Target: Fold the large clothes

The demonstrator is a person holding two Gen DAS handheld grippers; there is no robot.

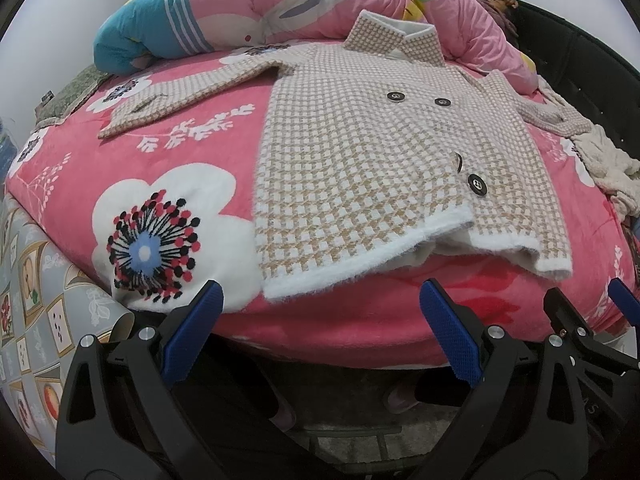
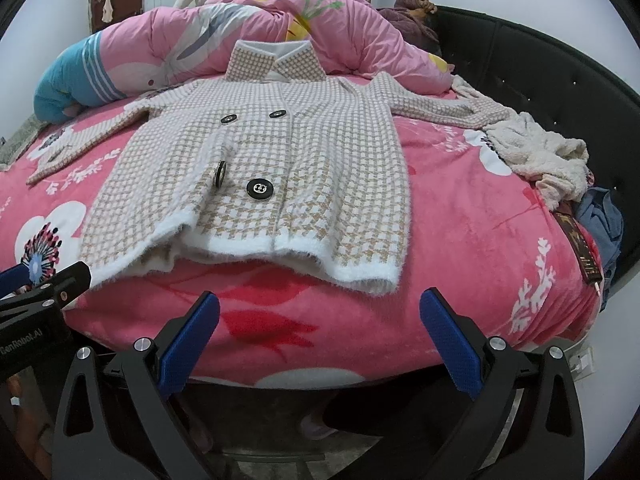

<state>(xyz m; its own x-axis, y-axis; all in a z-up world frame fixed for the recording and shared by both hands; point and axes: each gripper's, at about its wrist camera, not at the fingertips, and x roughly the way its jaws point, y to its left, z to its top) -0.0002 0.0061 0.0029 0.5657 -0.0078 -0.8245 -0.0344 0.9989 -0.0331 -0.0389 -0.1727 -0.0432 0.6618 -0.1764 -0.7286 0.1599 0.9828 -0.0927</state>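
Ahead of both my tongs, a fuzzy beige-and-white checked coat (image 1: 360,168) lies flat and face up on the pink flowered blanket (image 1: 132,160), sleeves spread to either side, four dark buttons showing, its white hem nearest me. My left tongs (image 1: 320,320) and right tongs (image 2: 320,320) hover just short of the hem, both spread wide and holding nothing.
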